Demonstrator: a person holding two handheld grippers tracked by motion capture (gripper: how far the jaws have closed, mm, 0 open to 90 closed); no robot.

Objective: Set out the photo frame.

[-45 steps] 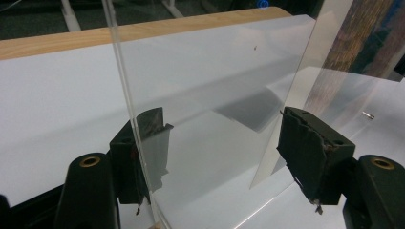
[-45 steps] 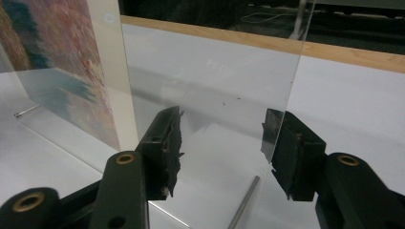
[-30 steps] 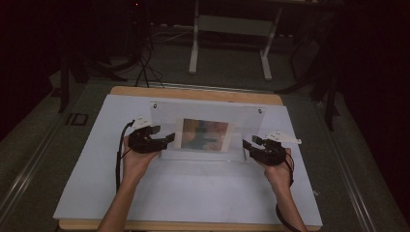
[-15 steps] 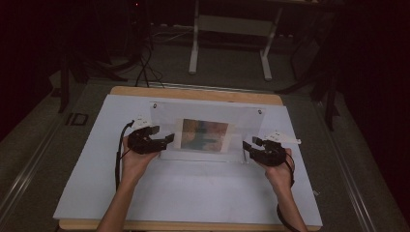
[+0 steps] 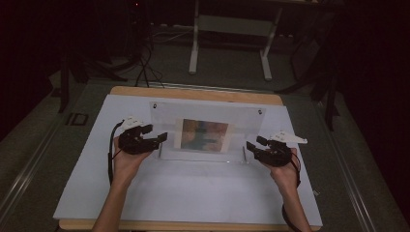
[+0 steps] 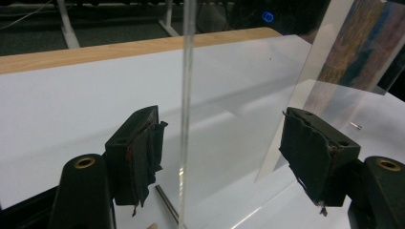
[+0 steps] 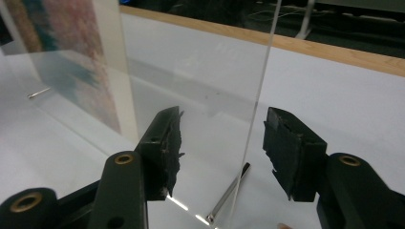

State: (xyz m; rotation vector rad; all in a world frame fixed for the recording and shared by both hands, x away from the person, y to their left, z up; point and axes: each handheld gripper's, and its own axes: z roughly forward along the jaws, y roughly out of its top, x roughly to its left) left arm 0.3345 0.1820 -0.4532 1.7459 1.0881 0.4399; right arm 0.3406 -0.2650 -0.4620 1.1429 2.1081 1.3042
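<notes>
Both grippers, left gripper (image 5: 162, 137) and right gripper (image 5: 250, 146), straddled the acrylic frame's (image 5: 208, 112) side edges, jaws apart, the right's just opened; unheld, it risked toppling off its pins.

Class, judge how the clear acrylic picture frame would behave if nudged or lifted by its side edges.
The acrylic frame looks stiff: its edge runs straight between the left claw. Standing thin on narrow metal pegs, it would probably tip easily. Its glossy faces may slip.
</notes>
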